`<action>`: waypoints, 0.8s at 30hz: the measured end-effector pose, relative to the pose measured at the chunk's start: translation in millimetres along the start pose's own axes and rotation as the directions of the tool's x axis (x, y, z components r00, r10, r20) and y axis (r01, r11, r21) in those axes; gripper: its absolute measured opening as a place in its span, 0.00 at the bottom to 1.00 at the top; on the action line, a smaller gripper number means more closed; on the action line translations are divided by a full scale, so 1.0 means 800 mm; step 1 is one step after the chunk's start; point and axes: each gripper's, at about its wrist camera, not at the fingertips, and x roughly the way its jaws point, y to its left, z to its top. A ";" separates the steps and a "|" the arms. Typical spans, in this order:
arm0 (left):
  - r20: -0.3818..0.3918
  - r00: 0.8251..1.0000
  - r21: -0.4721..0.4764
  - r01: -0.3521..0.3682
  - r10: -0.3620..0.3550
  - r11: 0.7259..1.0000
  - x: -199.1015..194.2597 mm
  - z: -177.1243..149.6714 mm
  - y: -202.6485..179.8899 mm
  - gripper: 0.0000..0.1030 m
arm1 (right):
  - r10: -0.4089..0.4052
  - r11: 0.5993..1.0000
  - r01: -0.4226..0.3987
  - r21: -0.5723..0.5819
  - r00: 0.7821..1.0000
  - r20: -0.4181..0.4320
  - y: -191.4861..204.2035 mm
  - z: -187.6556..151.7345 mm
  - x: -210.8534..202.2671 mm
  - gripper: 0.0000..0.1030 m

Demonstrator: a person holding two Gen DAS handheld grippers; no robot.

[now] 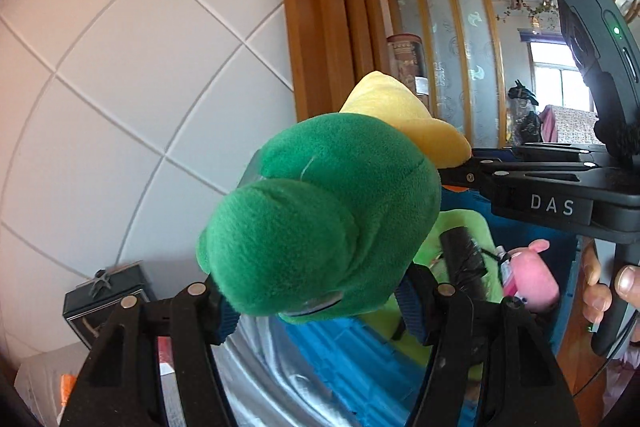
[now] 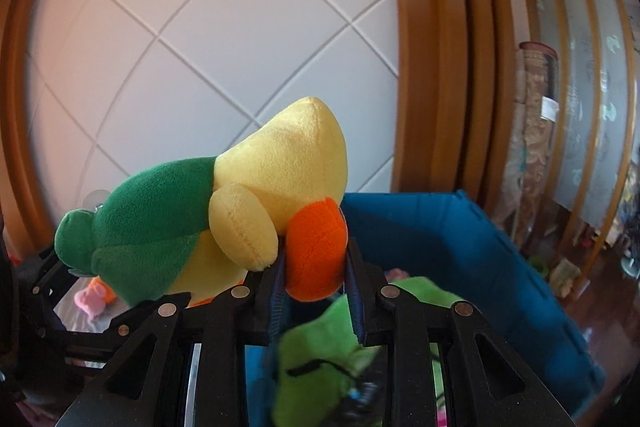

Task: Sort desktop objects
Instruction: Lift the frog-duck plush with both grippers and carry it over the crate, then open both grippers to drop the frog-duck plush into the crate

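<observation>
A plush duck toy (image 2: pixel 224 211), green at the head and yellow on the body with an orange foot (image 2: pixel 316 247), is held up in the air by two hand-held grippers at once, above a blue fabric bin (image 2: pixel 460 239). The left gripper (image 1: pixel 316 301) has its jaws about half open, with the blue pads pressed on either side of the toy's green head (image 1: pixel 320 211). The right gripper (image 2: pixel 316 291) has its jaws nearly closed, pinching the orange foot between its blue pads.

Seen from the left gripper, the right gripper reaches in from the side of the toy, and a person's fingers (image 1: pixel 600 291) wrap its handle. Below the toy, inside the bin, lie a lime green plush (image 2: pixel 328 339) and a pink plush (image 1: pixel 532 279); a black cylinder (image 1: pixel 464 263) rests by the green one. Behind the toy is a white padded wall panel (image 2: pixel 200 27) with diagonal seams, edged by a wooden frame (image 2: pixel 432 47). A small black box (image 1: pixel 104 303) sits low beside the bin.
</observation>
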 end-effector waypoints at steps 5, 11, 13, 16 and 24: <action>-0.127 0.990 0.001 0.057 -0.056 0.998 0.076 0.026 -0.070 0.64 | -0.079 0.994 0.083 0.077 0.995 -0.057 -0.100 -0.016 0.013 0.30; -0.315 0.949 0.046 -0.010 0.024 0.999 0.160 0.031 -0.133 0.68 | -0.096 0.982 0.127 0.139 0.973 -0.211 -0.181 -0.053 0.061 0.56; -0.339 0.938 0.085 -0.039 0.066 0.996 0.173 0.027 -0.143 0.68 | -0.109 0.978 0.145 0.150 0.968 -0.225 -0.199 -0.064 0.063 0.72; -0.341 0.939 0.065 -0.033 0.053 0.997 0.172 0.026 -0.147 0.69 | -0.102 0.977 0.139 0.162 0.971 -0.215 -0.213 -0.071 0.054 0.82; -0.257 0.959 0.085 -0.101 0.120 0.991 0.128 0.031 -0.141 0.73 | -0.086 0.975 0.116 0.189 0.983 -0.161 -0.208 -0.063 0.031 1.00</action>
